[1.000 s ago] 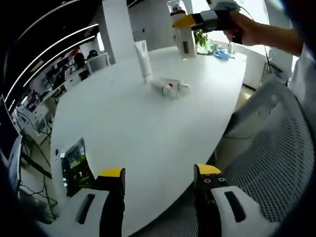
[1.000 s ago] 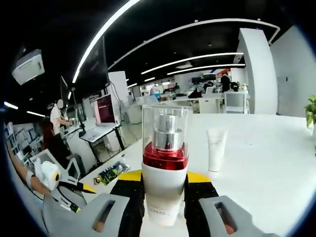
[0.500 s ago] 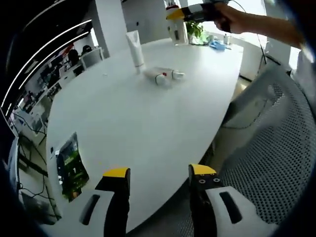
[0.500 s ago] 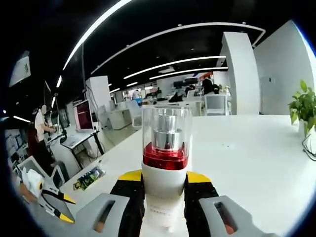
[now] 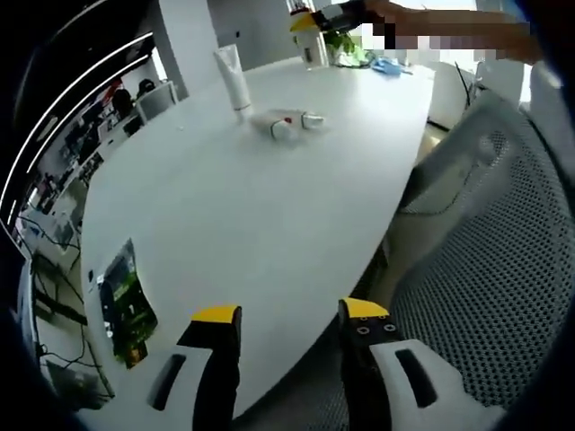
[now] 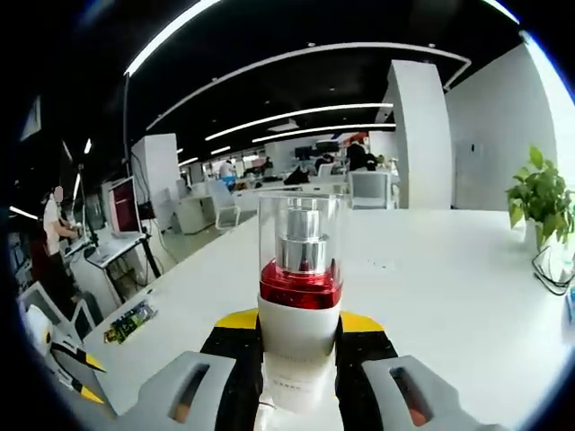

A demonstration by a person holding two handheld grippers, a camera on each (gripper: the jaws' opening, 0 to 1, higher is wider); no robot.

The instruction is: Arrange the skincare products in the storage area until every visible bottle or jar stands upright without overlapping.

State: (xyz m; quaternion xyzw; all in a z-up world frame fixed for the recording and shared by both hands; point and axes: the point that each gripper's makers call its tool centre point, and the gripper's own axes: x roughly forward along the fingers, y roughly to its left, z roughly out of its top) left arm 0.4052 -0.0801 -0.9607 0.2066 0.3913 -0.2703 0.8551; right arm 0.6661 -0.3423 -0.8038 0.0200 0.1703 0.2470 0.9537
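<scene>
L tongs (image 5: 280,316) sat low at the near worktop (image 5: 252,206) edge, jaws apart w/ nothing between them, yellow tips up. R tongs (image 6: 299,330) were clamped on a pump bottle (image 6: 301,296), jaws pressed to both sides of its white body, bottle upright betw. the yellow tips. In left gripper view, R tongs (image 5: 316,18) showed far off at the top, over the far side of the worktop, held by a hand, w/ forearm reaching in from the right; details there too small to tell. In right gripper view, L tongs (image 6: 63,373) showed at lower left, yellow tips visible.
</scene>
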